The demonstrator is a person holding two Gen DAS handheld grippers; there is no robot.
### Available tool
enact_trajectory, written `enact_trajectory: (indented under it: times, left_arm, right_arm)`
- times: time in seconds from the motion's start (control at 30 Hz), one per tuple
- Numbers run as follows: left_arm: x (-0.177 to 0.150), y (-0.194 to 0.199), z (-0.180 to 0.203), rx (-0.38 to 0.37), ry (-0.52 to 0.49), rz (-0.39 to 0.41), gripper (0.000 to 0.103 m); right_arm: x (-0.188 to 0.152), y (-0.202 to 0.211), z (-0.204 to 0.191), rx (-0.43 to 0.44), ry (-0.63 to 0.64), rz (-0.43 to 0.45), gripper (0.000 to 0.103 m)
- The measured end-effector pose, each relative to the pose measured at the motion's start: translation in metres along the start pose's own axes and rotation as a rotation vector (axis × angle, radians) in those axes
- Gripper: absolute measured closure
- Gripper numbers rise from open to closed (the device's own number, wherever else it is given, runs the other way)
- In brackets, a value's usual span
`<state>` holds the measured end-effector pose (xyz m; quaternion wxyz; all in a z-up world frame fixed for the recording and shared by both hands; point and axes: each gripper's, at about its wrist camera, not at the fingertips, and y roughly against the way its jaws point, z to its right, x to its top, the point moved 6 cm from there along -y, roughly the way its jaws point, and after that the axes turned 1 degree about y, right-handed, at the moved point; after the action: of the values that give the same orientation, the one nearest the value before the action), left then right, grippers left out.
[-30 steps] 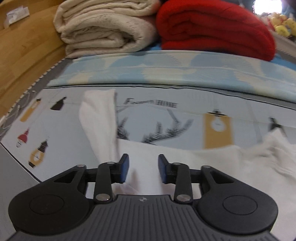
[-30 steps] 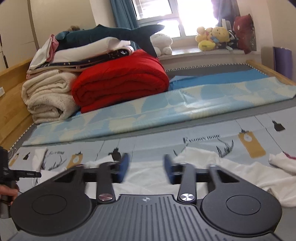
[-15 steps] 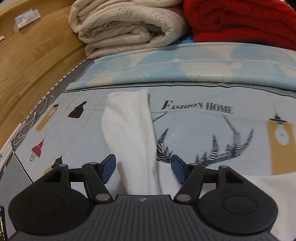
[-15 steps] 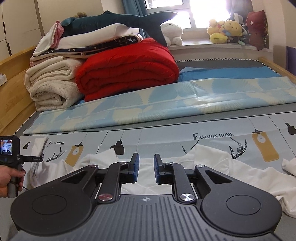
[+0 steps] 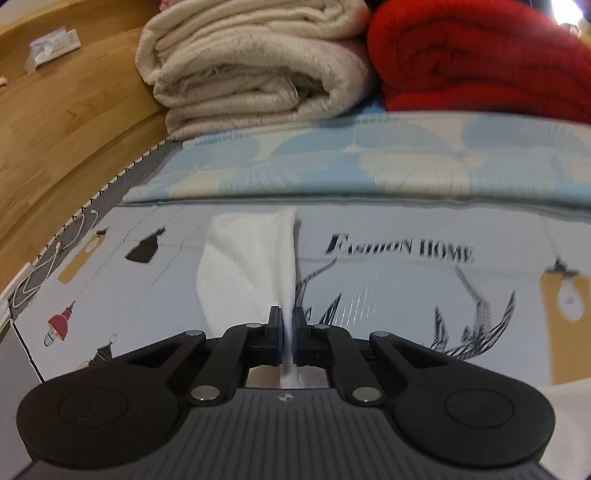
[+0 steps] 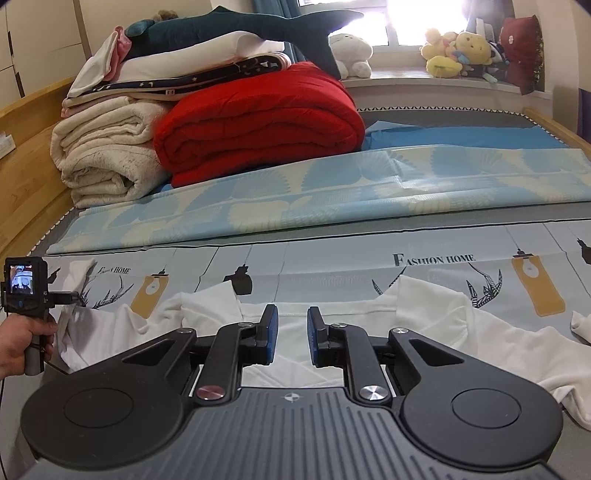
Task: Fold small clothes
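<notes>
On a bed spread w/ a printed "Fashion Home" sheet (image 6: 332, 266), a white garment (image 6: 424, 314) lies flat and rumpled across the near edge, one sleeve (image 5: 251, 266) stretched toward the folded bedding at the back. The left gripper (image 5: 287, 325) is clamped on that sleeve, its blue pads pressed to a thin ridge of white cloth pinched between them. In the right wrist view the same tool shows at far left, held in the person's left hand (image 6: 18, 343). The right gripper (image 6: 292, 332) hovers over the garment's middle near the collar, fingers parted w/ a clear gap and nothing between them; whether the tips touch the fabric is hard to judge from this angle. Behind: a cream blanket (image 6: 107, 158) beside a red quilt (image 6: 258, 129), a plush shark (image 6: 240, 26) atop the stack, stuffed toys (image 6: 454, 51) on the windowsill. Light-blue patterned cover (image 6: 332, 184) runs across mid-bed.
</notes>
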<state>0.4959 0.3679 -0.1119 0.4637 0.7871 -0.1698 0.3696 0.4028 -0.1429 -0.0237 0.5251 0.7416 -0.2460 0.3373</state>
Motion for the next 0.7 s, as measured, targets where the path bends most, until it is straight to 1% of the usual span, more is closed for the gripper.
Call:
enact_trajectory:
  times: [0.1, 0.2, 0.23, 0.3, 0.4, 0.47, 0.53, 0.57, 0.6, 0.63, 0.67, 0.7]
  left_arm:
    - [0.015, 0.026, -0.005, -0.01, 0.009, 0.044, 0.098]
    - [0.034, 0.067, -0.005, -0.092, 0.077, 0.069, 0.098]
    - [0.04, 0.083, 0.0, -0.137, 0.095, 0.067, 0.098]
    - [0.049, 0.122, 0.019, -0.263, 0.115, 0.063, 0.098]
    - [0.052, 0.191, 0.055, -0.432, 0.096, 0.073, 0.099]
    - [0.046, 0.235, 0.08, -0.552, 0.087, 0.055, 0.098]
    - [0.032, 0.268, 0.103, -0.659, 0.083, 0.015, 0.098]
    - [0.021, 0.28, 0.113, -0.711, 0.088, -0.013, 0.098]
    - [0.007, 0.288, 0.126, -0.763, 0.085, -0.058, 0.097]
    - [-0.008, 0.29, 0.14, -0.813, 0.06, -0.129, 0.092]
    - [-0.026, 0.288, 0.155, -0.851, 0.012, -0.231, 0.086]
    - [-0.047, 0.282, 0.17, -0.837, -0.054, -0.359, 0.077]
  right_arm:
    - [0.003, 0.0, -0.003, 0.022, -0.012, -0.003, 0.085]
    - [0.006, 0.001, -0.006, 0.047, -0.018, -0.003, 0.085]
    - [0.007, 0.001, -0.007, 0.053, -0.021, -0.006, 0.085]
    - [0.006, 0.0, -0.007, 0.056, -0.022, -0.012, 0.085]
    - [0.005, 0.0, -0.002, 0.045, -0.042, -0.031, 0.085]
    - [0.003, 0.003, 0.005, 0.041, -0.083, -0.041, 0.085]
    - [0.0, 0.008, 0.013, 0.035, -0.131, -0.046, 0.085]
    - [-0.002, 0.01, 0.018, 0.029, -0.153, -0.049, 0.085]
    - [-0.004, 0.013, 0.024, 0.023, -0.171, -0.053, 0.085]
    - [-0.007, 0.016, 0.029, 0.018, -0.186, -0.057, 0.085]
    - [-0.011, 0.019, 0.033, 0.014, -0.198, -0.062, 0.085]
    - [-0.015, 0.021, 0.038, 0.012, -0.21, -0.071, 0.084]
